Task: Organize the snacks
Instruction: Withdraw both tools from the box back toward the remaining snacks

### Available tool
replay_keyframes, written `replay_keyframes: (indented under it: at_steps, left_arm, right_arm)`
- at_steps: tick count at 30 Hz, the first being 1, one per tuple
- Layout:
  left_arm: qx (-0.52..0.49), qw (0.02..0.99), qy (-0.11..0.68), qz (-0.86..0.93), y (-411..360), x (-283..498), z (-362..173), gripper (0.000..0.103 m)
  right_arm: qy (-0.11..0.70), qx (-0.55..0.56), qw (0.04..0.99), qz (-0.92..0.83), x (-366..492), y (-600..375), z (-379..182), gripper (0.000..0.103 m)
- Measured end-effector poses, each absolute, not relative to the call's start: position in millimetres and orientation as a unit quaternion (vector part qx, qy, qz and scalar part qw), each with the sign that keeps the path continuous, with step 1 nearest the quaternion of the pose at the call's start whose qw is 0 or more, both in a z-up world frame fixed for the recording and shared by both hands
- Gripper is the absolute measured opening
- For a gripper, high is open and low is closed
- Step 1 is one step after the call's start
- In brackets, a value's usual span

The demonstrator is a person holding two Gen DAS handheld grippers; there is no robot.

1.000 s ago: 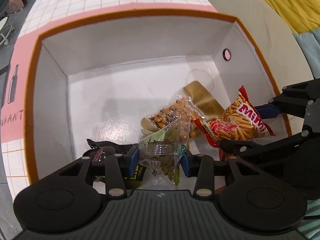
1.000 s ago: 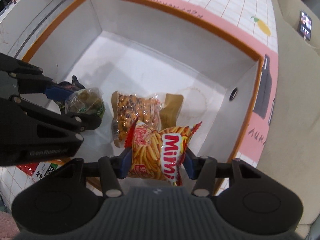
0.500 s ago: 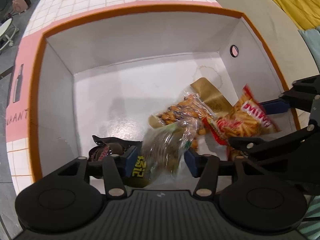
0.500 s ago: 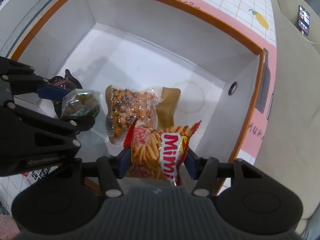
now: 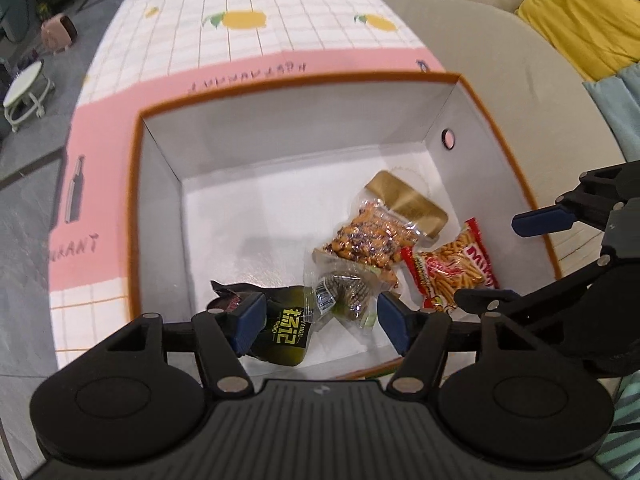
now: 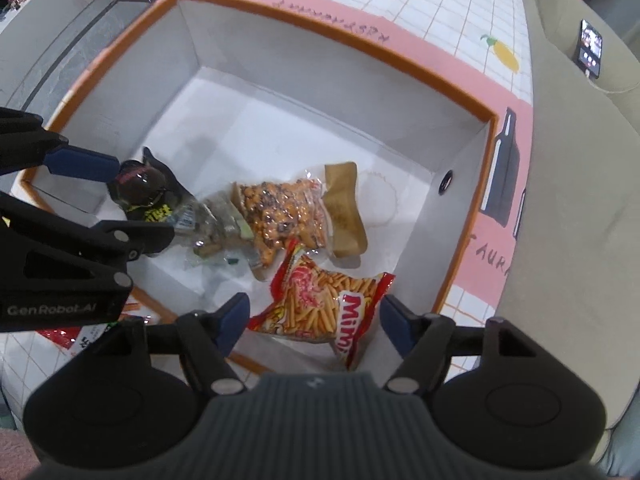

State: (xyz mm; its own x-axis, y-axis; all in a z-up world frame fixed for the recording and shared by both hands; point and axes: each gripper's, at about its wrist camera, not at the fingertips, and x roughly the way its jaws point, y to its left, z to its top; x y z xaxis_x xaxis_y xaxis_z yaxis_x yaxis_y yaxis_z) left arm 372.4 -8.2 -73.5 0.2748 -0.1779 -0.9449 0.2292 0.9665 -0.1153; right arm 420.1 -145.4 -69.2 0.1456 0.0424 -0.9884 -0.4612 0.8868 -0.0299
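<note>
An open white box with an orange rim [image 5: 136,200] [image 6: 300,64] holds several snack packets. My left gripper [image 5: 322,320] hovers over the box's near left corner with its jaws opening. Below and between its fingers a clear packet of brown snacks [image 5: 348,292] [image 6: 216,236] lies loose, untouched by the pads, next to a dark packet with yellow print [image 5: 286,332] [image 6: 156,210]. My right gripper [image 6: 313,324] is also opening, and the red Mimi stick packet [image 6: 320,304] [image 5: 452,268] rests on the box floor under it, free of the pads. An orange nut-mix packet [image 5: 368,236] [image 6: 280,208] lies in the middle.
The box stands on a pink and white checked mat with lemon prints [image 5: 240,40]. A beige sofa [image 5: 480,48] with a yellow cushion [image 5: 580,20] and a phone [image 6: 590,48] runs along the right. Another red packet [image 6: 60,334] lies on the mat outside the box's near left edge.
Both grippers have opened and risen. The clear packet has dropped from the left jaws and the Mimi packet from the right jaws onto the box floor.
</note>
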Motion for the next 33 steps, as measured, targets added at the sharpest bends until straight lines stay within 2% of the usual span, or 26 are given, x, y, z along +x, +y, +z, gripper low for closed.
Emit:
replay_keyframes:
  at_steps: [9,17,25,33]
  left_arm:
    - [0.022,0.841,0.528,-0.117,0.1,334.4,-11.7,0.075]
    - [0.009,0.889,0.443,-0.116,4.1,274.4,31.4,0.075]
    - [-0.011,0.918,0.382,-0.111,10.8,210.1,40.6,0.075]
    - [0.012,0.923,0.369,-0.106,13.1,155.2,22.9,0.075]
  right_arm:
    - [0.580,-0.136,0.786,0.164,388.4,-154.4,-14.6,0.070]
    - [0.490,-0.090,0.853,0.153,323.2,-174.1,27.9,0.070]
    - [0.409,-0.027,0.902,0.136,244.7,-191.1,37.2,0.070]
    - [0.358,-0.007,0.929,0.097,174.4,-198.2,27.6,0.070]
